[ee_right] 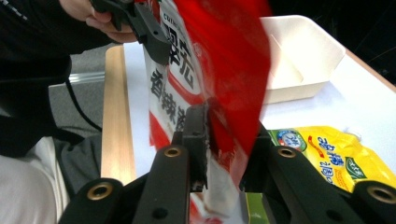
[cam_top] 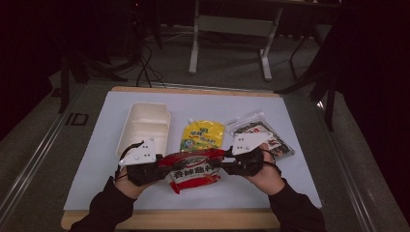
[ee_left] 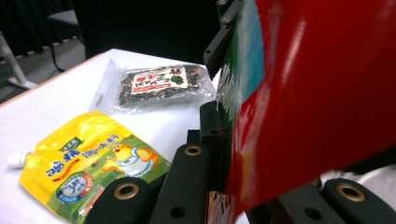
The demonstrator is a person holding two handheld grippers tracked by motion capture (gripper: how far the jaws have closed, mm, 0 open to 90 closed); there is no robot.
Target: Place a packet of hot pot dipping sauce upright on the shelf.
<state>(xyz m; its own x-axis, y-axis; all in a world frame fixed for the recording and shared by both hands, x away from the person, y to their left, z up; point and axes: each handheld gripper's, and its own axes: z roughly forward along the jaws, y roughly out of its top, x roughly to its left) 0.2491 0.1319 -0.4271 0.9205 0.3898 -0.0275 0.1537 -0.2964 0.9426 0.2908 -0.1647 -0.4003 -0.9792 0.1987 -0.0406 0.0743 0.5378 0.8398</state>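
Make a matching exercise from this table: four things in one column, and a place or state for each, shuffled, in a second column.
Things:
1. red packet
2. yellow pouch
3. white tray
4. clear seaweed bag

Places or states:
A. lies flat in the middle of the mat, spout away from the person
B. held up between both grippers
C. lies at the right end of the row
D. stands empty at the left end of the row

Pairs: 1-B, 2-A, 3-D, 4-C
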